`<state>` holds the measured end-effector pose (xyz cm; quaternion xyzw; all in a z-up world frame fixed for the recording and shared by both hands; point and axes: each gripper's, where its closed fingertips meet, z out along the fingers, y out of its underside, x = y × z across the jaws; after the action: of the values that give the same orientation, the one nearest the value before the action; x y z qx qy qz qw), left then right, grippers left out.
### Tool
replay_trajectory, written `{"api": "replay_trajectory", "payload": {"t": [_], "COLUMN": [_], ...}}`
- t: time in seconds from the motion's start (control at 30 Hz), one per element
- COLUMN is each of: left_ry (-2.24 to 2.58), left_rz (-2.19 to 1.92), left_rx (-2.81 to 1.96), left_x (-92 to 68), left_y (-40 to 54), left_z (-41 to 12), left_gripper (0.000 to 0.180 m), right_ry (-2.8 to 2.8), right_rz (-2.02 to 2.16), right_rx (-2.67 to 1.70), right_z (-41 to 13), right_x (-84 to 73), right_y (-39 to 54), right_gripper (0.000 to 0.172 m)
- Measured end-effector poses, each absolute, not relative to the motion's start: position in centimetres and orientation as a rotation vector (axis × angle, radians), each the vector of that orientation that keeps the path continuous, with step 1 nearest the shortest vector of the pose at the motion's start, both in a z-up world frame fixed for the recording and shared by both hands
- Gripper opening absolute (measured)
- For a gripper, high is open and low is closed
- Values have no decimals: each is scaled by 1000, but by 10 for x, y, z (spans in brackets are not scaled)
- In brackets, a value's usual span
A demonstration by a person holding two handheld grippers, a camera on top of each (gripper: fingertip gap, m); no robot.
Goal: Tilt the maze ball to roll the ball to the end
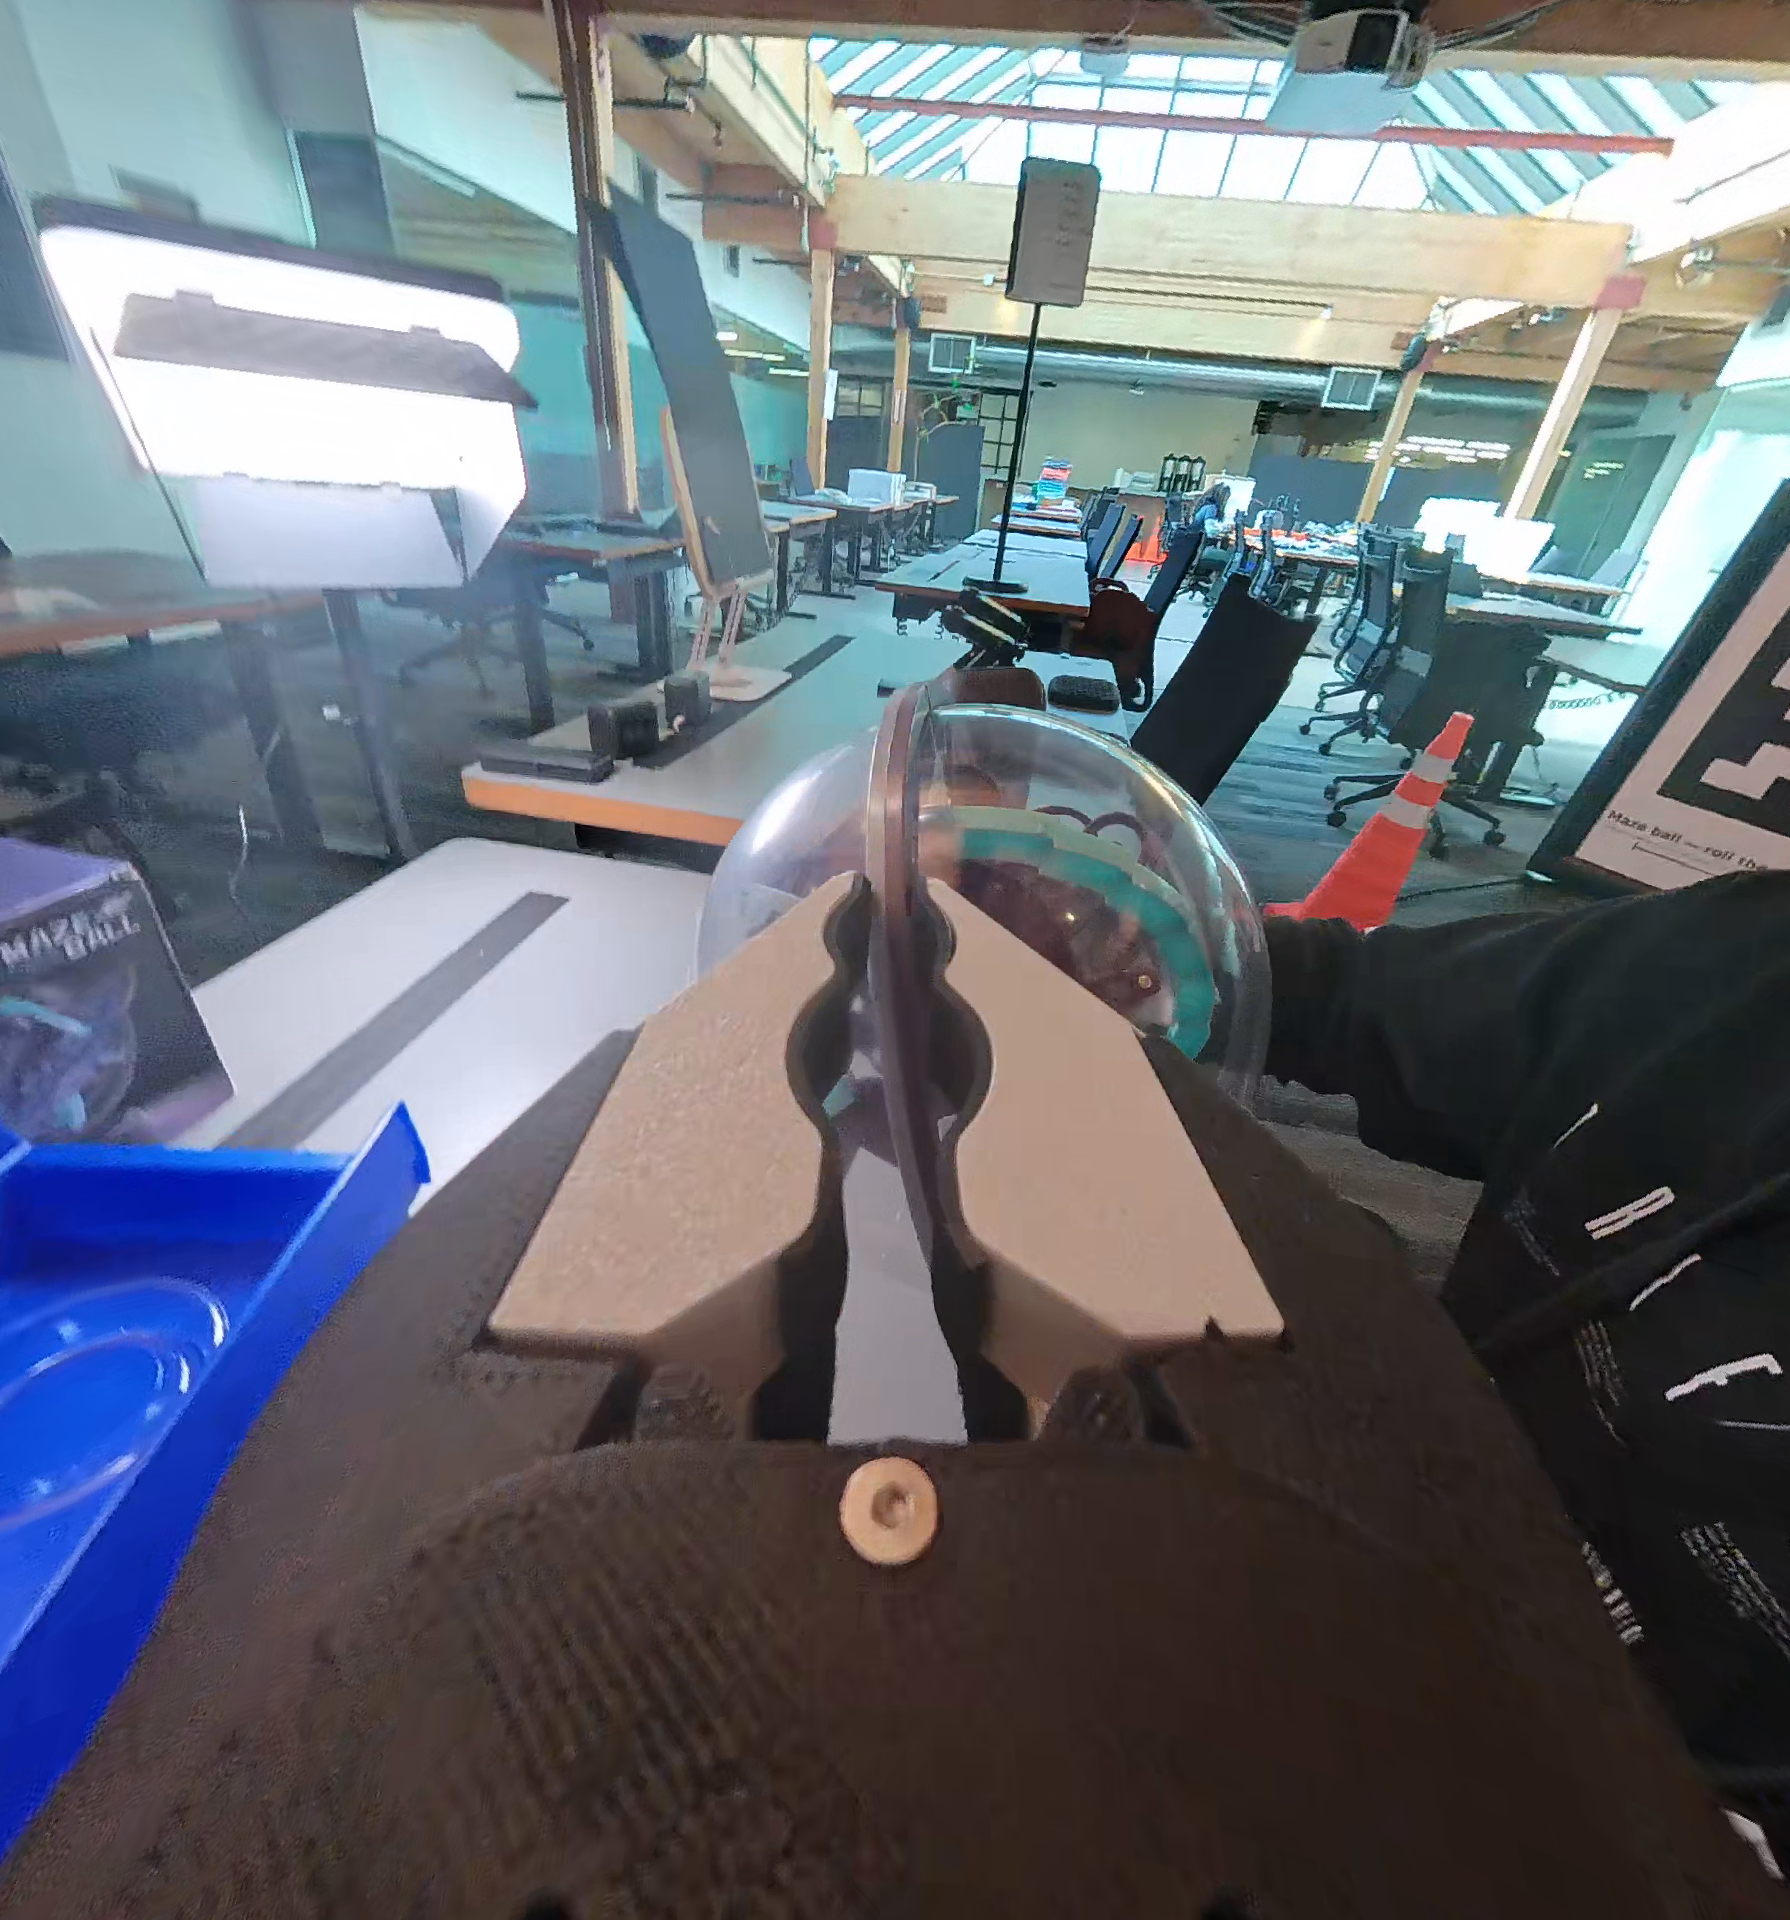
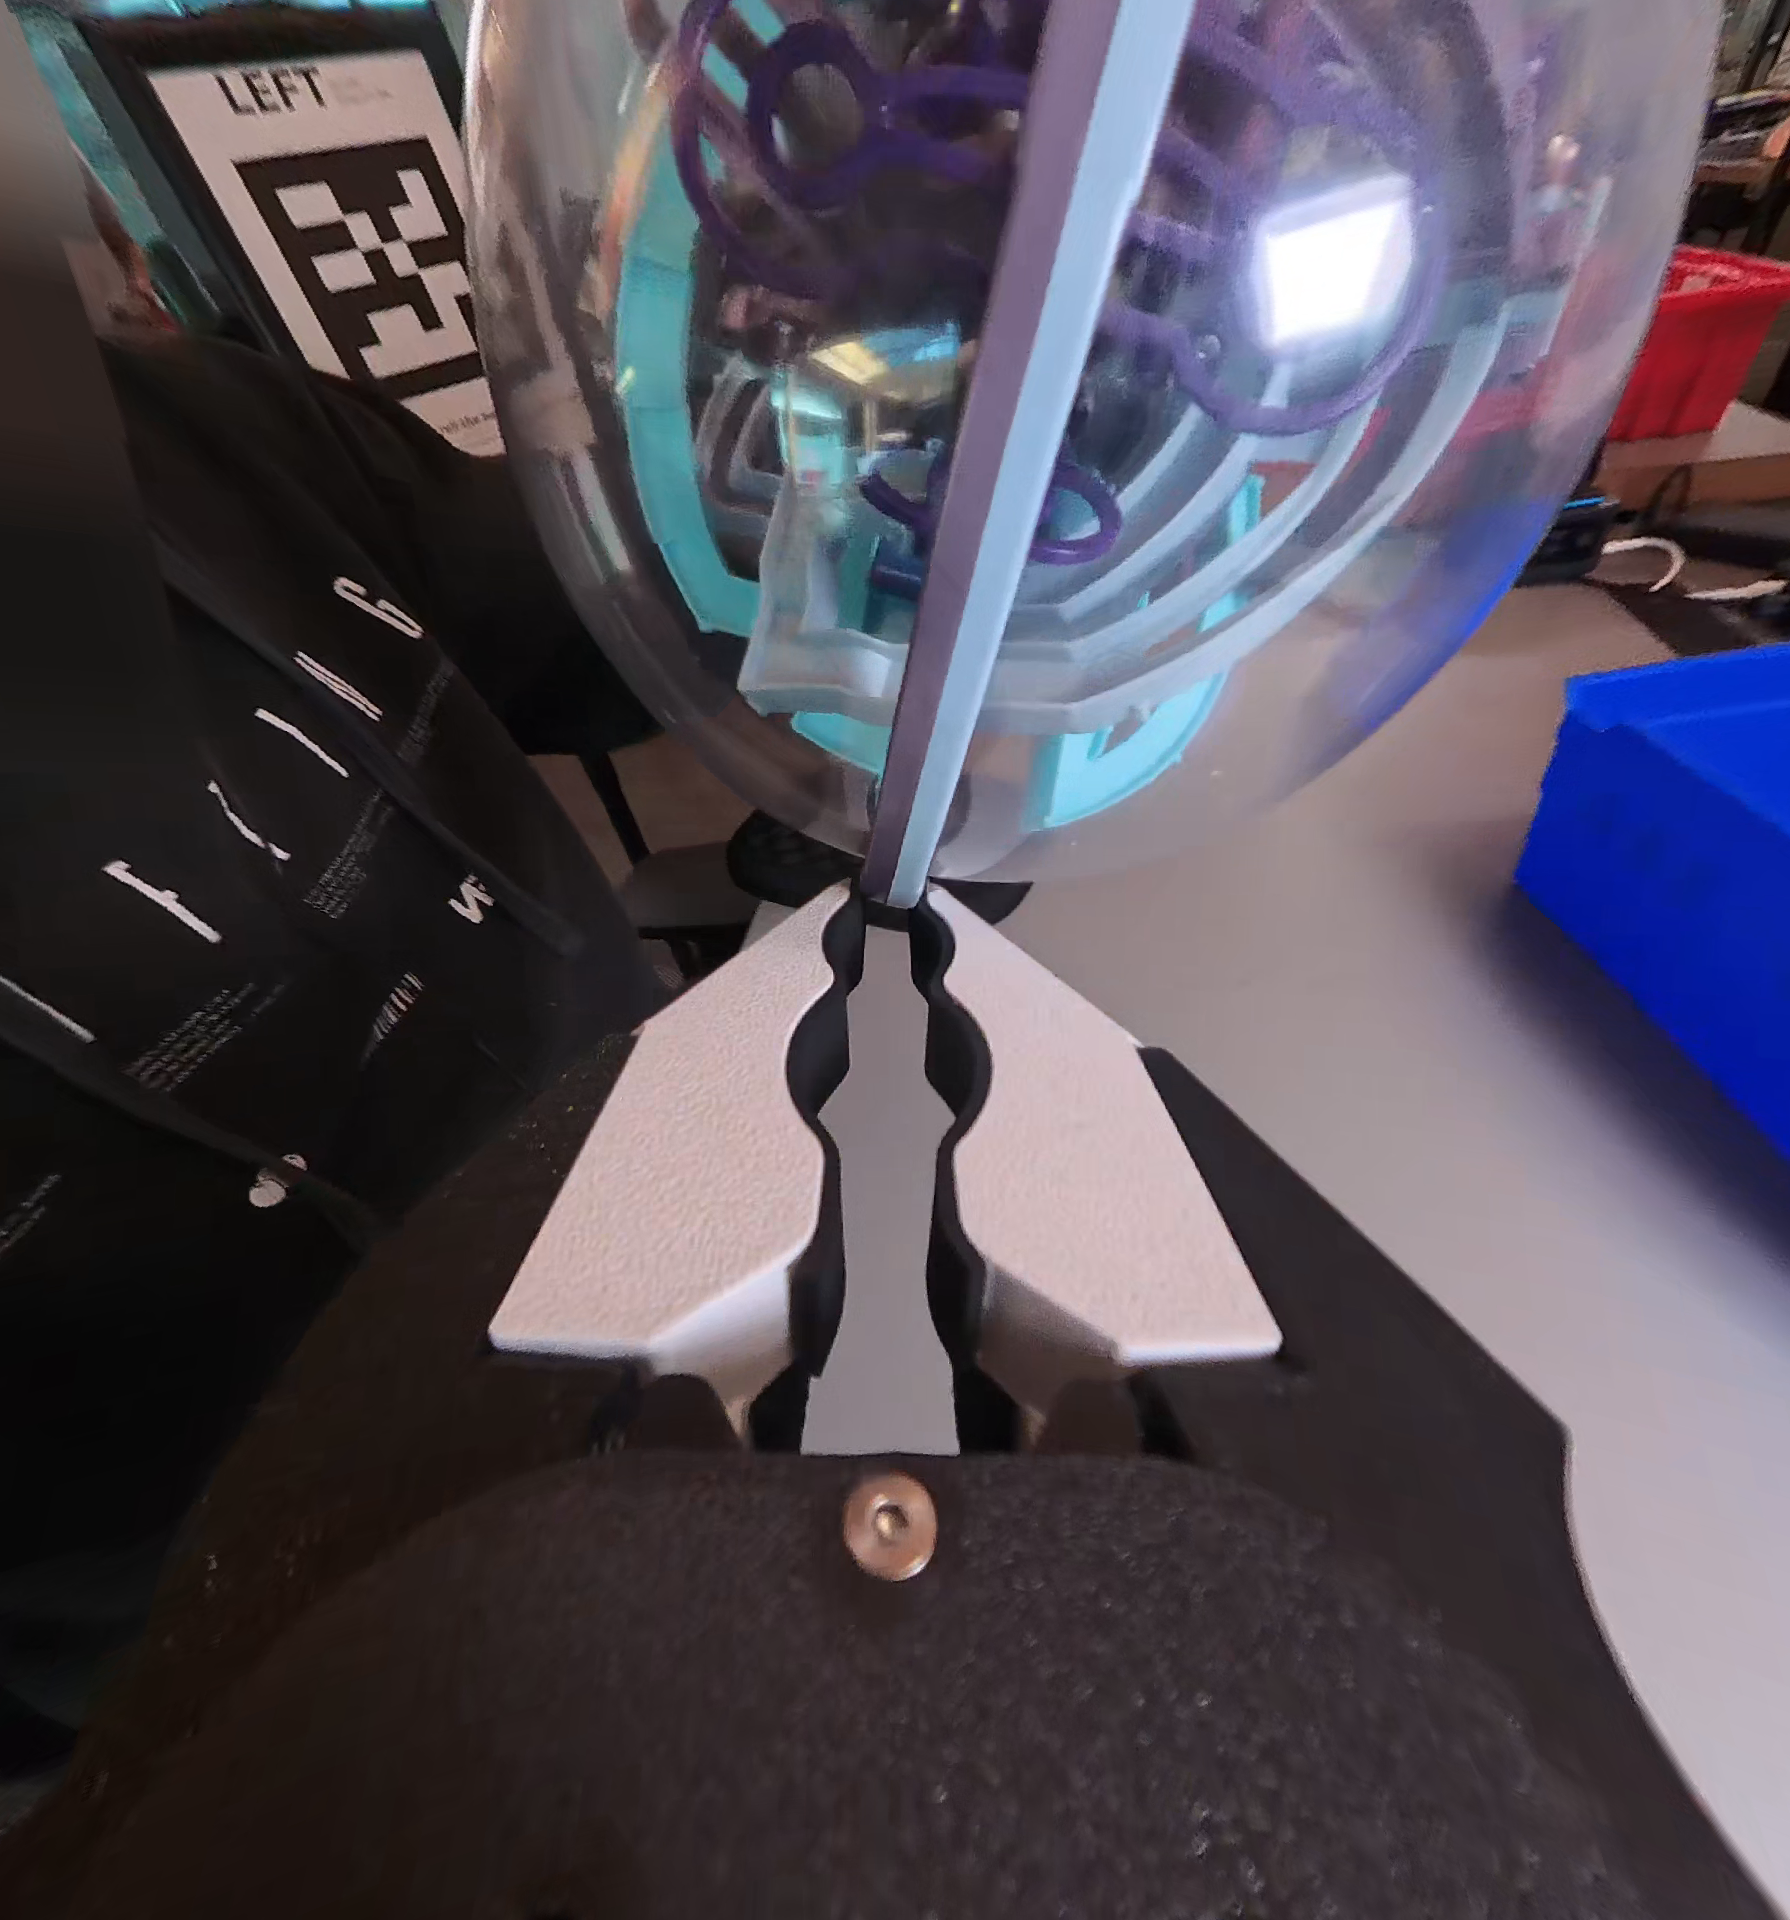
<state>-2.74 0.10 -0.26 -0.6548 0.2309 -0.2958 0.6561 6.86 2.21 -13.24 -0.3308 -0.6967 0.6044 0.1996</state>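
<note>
Left gripper [image 1: 896, 904] pinching the maze ball [image 1: 1057, 883] by its rim, right gripper [image 2: 886, 909] clamping the rim too, ball hanging clear of the table [image 2: 1286, 1039].

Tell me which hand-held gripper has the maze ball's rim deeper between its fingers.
The left hand-held gripper: the maze ball rim runs far down between its fingers. The right hand-held gripper pinches it only at the fingertips.

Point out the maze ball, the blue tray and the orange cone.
maze ball [image 2: 1234, 436], right wrist view, on its clear shell.
blue tray [image 1: 195, 1195], left wrist view, on its rim.
orange cone [image 1: 1390, 842], left wrist view, on its body.
</note>
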Motion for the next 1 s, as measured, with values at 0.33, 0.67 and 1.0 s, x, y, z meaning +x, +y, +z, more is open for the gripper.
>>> {"api": "replay_trajectory", "payload": {"t": [0.33, 0.67, 1.0], "left_ry": [655, 673, 707], "left_rz": [-540, -528, -487], "left_rx": [-1310, -1217, -1116], "left_x": [0, 6, 9], "left_y": [-25, -38, -48], "left_z": [42, 58, 72], "left_gripper": [5, 5, 5], "right_ry": [-2017, -2106, -2128], "right_rz": [1422, 1251, 1113], "right_rx": [-838, -818, -790], "right_z": [-87, -59, -35], "right_x": [80, 95, 100], "right_y": [36, 32, 32], "right_gripper": [5, 5, 5]}}
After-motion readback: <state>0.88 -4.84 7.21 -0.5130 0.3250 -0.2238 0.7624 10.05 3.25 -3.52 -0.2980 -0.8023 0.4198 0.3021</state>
